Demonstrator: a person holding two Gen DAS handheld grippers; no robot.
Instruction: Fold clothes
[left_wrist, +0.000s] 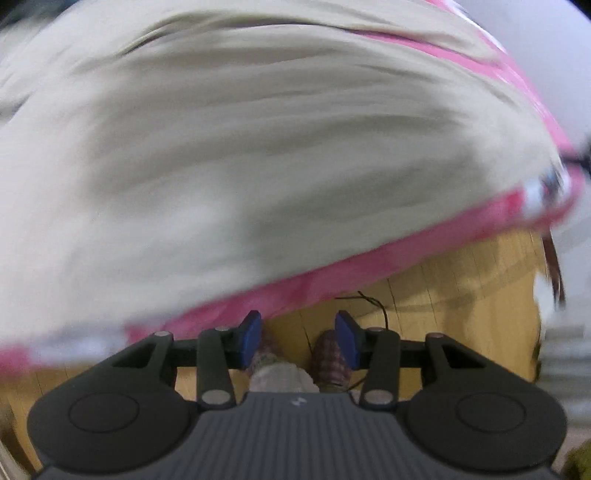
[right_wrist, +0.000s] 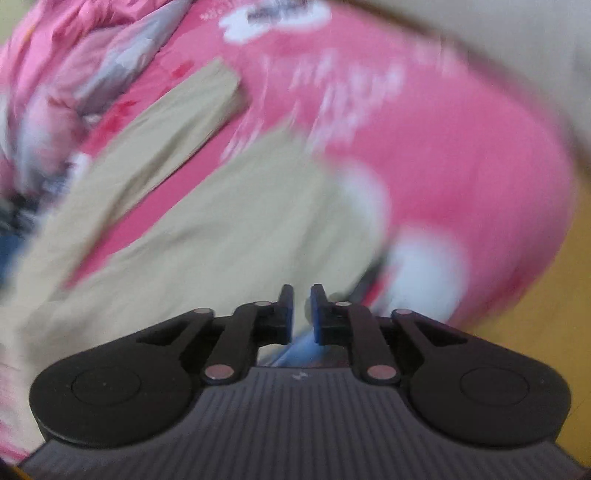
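Blurred by motion, a beige cotton garment (left_wrist: 236, 155) fills the upper two thirds of our left wrist view, spread over a pink printed bedcover (left_wrist: 388, 269) whose edge runs from the lower left up to the right of the frame. Our left gripper (left_wrist: 298, 338) sits at the bottom centre with its blue pads (left_wrist: 250, 338) spread wide and nothing between them; below it we see a wooden plank floor (left_wrist: 461, 280), a thin dark cord (left_wrist: 376, 306) and the person's plaid slippers (left_wrist: 330, 354).

In our right wrist view the same beige garment (right_wrist: 207, 236) lies across the left and centre of the frame, a long folded strip of it reaching toward the upper left, on the pink bedcover (right_wrist: 461, 177) with its white lettering. Our right gripper (right_wrist: 302, 314) hovers at the garment's lower right edge, its pads drawn near with a narrow gap; we cannot tell whether cloth is caught there. Wooden floor (right_wrist: 535, 332) shows at the lower right.
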